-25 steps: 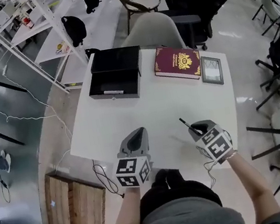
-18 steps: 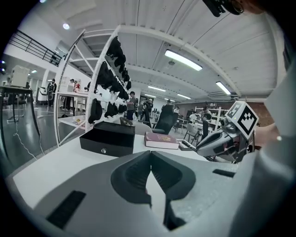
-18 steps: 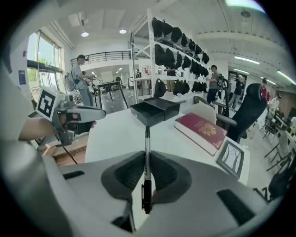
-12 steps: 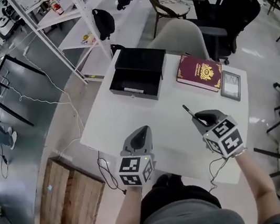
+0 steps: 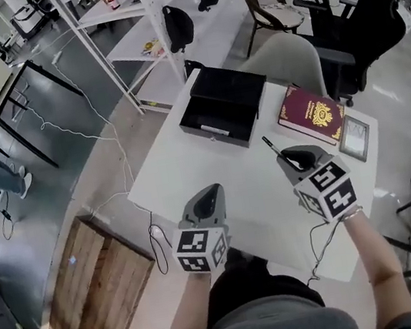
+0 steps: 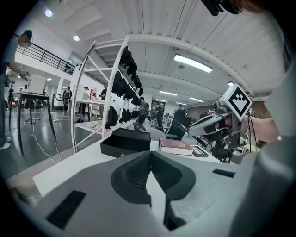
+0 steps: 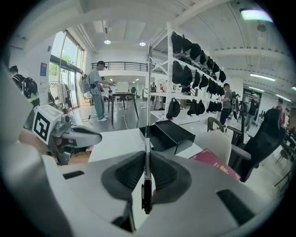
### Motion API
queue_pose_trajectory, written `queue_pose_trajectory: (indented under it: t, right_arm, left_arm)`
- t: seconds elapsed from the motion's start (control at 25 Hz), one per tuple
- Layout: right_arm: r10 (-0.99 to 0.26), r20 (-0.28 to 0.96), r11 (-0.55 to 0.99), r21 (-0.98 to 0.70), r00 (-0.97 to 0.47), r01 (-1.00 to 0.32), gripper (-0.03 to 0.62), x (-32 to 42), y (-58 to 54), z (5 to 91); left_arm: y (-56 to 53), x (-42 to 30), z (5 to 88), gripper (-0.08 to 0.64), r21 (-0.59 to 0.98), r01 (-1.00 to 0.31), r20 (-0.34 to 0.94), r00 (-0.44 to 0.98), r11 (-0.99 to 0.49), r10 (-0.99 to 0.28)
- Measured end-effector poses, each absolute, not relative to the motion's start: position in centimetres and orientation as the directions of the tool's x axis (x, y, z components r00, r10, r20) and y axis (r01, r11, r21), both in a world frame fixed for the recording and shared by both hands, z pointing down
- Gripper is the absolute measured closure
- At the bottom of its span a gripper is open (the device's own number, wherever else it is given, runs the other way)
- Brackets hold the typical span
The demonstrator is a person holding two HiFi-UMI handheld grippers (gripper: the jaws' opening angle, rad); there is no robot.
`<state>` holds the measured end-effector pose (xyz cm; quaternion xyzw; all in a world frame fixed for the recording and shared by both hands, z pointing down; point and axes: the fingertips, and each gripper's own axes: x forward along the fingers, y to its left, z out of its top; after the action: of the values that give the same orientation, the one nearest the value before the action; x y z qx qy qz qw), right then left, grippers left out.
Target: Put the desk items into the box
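Note:
In the head view my right gripper is shut on a thin black pen, held above the white table. The pen's tip sticks out toward the open black box at the far edge. In the right gripper view the pen runs upright between the pads, with the box beyond it. A white stick-shaped item lies inside the box. My left gripper hovers near the table's near edge, shut and holding nothing. A maroon book and a small picture frame lie right of the box.
A grey chair stands behind the table, with a black office chair further back. A wooden pallet lies on the floor to the left. White shelving with bags stands beyond the box. People stand in the room's background.
My right gripper has carried the pen a little further forward toward the box. The left gripper has stayed by the near edge. The head view has swung, so the table sits more to the right.

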<state>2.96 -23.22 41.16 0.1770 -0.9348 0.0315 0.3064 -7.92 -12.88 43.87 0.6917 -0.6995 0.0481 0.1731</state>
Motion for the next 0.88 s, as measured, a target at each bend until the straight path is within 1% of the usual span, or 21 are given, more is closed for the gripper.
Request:
queue_pose_trajectory:
  t: [0.4, 0.76, 0.88]
  right_arm:
    - [-0.316, 0.585, 0.941, 0.090, -0.747, -0.327, 0.545, -2.2, -25.6, 40.9]
    - [-0.326, 0.615, 0.942, 0.152, -0.718, -0.298, 0.545, -7.0, -28.6, 42.3]
    - [-0.318, 0.622, 0.945, 0.146, -0.716, -0.293, 0.545, -8.7, -29.7, 42.9]
  left_arm:
    - [-12.6, -12.7, 43.9, 0.554, 0.175, -0.981, 0.308, -0.023, 0.080, -0.951]
    - [-14.5, -16.4, 43.8, 0.554, 0.179, -0.981, 0.305, -0.015, 0.073, -0.952]
    - [-15.2, -17.3, 43.7, 0.554, 0.181, -0.981, 0.300, -0.012, 0.069, -0.954]
